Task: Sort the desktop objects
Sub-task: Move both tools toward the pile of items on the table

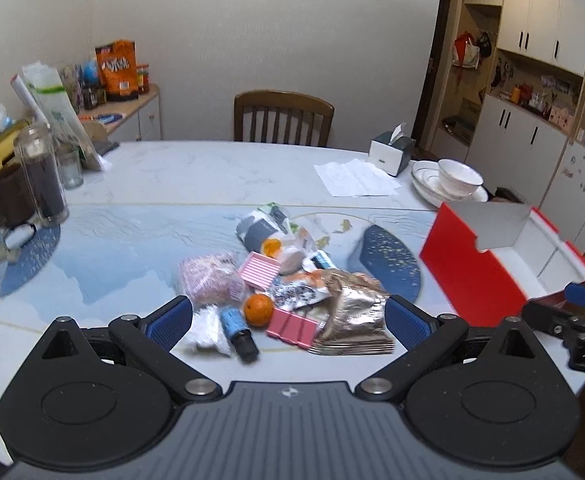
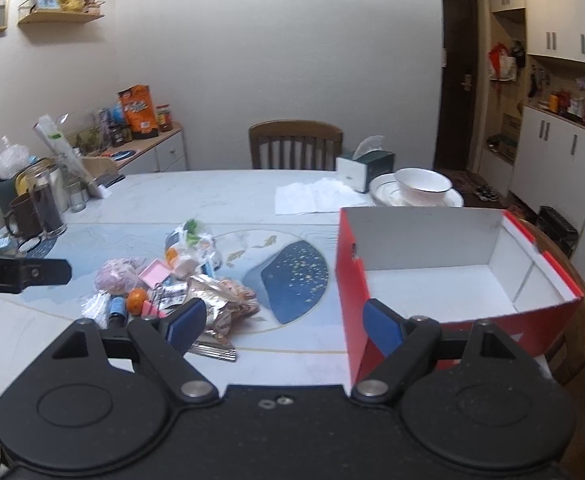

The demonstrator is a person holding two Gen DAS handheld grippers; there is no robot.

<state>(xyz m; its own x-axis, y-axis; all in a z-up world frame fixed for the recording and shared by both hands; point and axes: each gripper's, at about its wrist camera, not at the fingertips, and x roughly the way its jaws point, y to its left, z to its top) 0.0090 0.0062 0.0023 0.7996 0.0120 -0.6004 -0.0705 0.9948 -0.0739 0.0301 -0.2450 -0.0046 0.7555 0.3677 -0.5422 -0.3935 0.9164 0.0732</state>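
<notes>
Pile of small objects sits mid-desk on a blue printed mat. Blue tube, black cap toward the camera, long axis running near-to-far. Beside it: 1 orange, 1 pink binder clip, crinkled silver foil pouch. No label legible. Red box, white inside, open top, stands right of the pile. Left gripper: fingers wide, holding nothing. Right gripper: fingers wide, holding nothing.
</notes>
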